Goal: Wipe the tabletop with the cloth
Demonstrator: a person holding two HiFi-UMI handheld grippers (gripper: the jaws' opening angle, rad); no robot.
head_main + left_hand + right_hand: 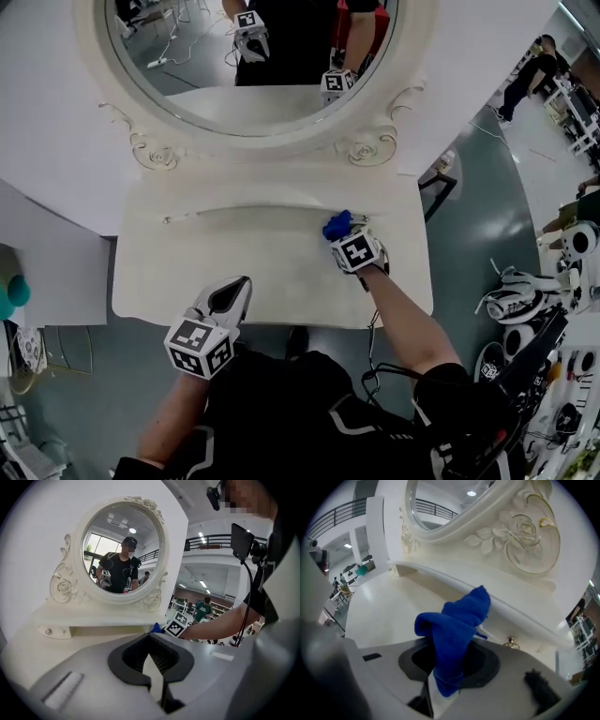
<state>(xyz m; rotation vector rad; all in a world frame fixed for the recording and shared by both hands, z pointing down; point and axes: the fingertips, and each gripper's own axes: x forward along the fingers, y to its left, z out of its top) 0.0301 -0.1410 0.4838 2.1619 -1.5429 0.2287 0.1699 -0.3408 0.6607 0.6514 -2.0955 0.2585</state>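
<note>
The white vanity tabletop [234, 267] lies below an oval mirror [253, 56]. My right gripper [347, 234] is at the table's back right, close under the raised shelf, and is shut on a crumpled blue cloth [337, 225]. In the right gripper view the cloth [459, 620] sticks up out of the right gripper [447, 679], just in front of the shelf edge. My left gripper [244, 284] hovers at the table's front edge, left of centre, its jaws together and holding nothing. In the left gripper view the left gripper [151, 657] faces the mirror [123, 550].
A low shelf [272, 202] with small knobs [512, 642] runs along the back under the carved mirror frame [525, 531]. White wall panels [47, 141] stand at the left. Helmets and gear [516, 300] lie on the floor to the right.
</note>
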